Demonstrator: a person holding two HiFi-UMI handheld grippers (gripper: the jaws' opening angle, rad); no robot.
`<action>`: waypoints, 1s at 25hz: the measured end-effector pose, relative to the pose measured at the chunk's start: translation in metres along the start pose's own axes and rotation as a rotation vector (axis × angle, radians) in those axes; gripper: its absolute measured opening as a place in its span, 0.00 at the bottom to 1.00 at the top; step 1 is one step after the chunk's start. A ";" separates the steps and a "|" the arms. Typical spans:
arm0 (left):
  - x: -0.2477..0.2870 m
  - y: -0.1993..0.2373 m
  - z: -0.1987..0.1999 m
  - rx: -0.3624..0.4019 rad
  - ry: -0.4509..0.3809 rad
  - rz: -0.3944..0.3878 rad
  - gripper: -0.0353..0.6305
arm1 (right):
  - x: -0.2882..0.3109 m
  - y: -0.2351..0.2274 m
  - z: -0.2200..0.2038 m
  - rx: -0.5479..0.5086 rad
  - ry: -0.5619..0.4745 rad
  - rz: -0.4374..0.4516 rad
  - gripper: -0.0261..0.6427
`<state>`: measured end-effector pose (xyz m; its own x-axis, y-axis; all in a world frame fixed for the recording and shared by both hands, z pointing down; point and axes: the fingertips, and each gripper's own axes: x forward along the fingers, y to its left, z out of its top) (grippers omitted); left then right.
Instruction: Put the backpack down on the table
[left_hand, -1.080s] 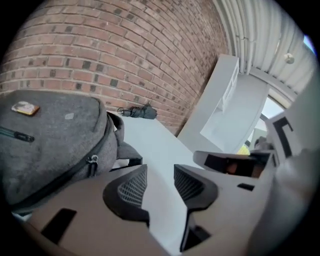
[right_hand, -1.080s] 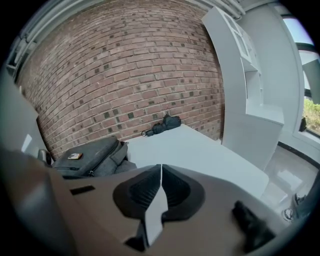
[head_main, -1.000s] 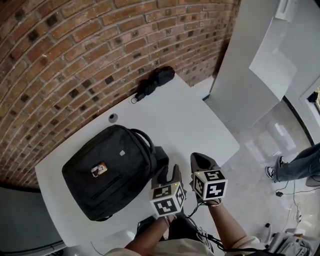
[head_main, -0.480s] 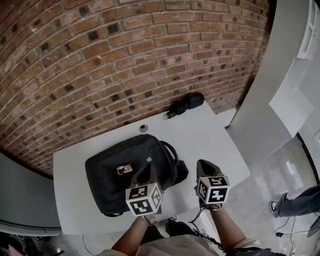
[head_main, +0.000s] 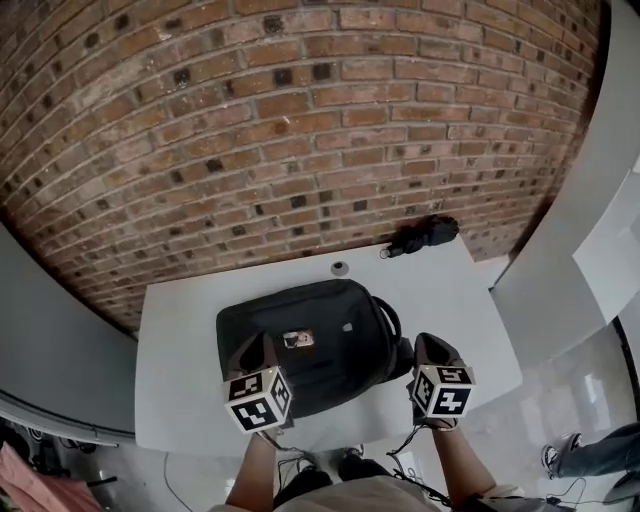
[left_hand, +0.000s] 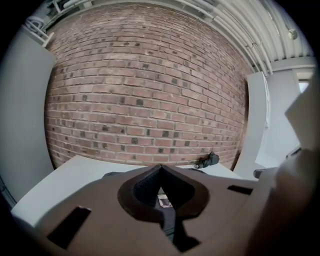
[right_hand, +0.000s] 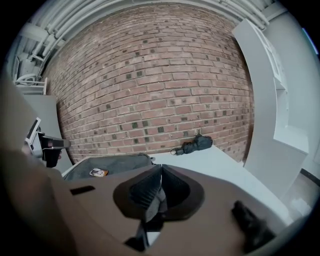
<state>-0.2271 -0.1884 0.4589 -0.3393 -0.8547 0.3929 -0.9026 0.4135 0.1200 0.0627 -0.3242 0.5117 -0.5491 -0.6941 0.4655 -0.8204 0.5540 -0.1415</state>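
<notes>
Two hand-held grippers hover at the backpack's near edge in the head view, my left hand-held gripper and right hand-held gripper. The backpack lies flat on the white worktop, so I judge it set down. A folded umbrella lies well beyond it.

Left gripper view: jaws pressed together, empty, needing nothing more.

Right gripper view: jaws likewise closed on nothing, with the backpack ahead-left.

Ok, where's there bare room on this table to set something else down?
The table is bare on the left, between its edge and the backpack, and at the right end, between backpack and umbrella. The backpack crowds the middle.
</notes>
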 end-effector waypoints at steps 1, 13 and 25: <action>-0.003 0.008 0.001 -0.008 -0.003 0.006 0.07 | 0.000 0.005 0.001 0.002 -0.001 -0.003 0.08; -0.023 0.070 0.004 -0.027 0.002 -0.008 0.07 | -0.011 0.062 0.014 0.019 -0.039 -0.059 0.08; -0.008 0.082 0.011 -0.038 -0.001 -0.045 0.07 | -0.007 0.079 0.022 -0.006 -0.057 -0.088 0.08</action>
<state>-0.3015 -0.1515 0.4556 -0.2989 -0.8731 0.3852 -0.9062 0.3862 0.1722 -0.0017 -0.2858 0.4779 -0.4831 -0.7655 0.4251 -0.8651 0.4921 -0.0970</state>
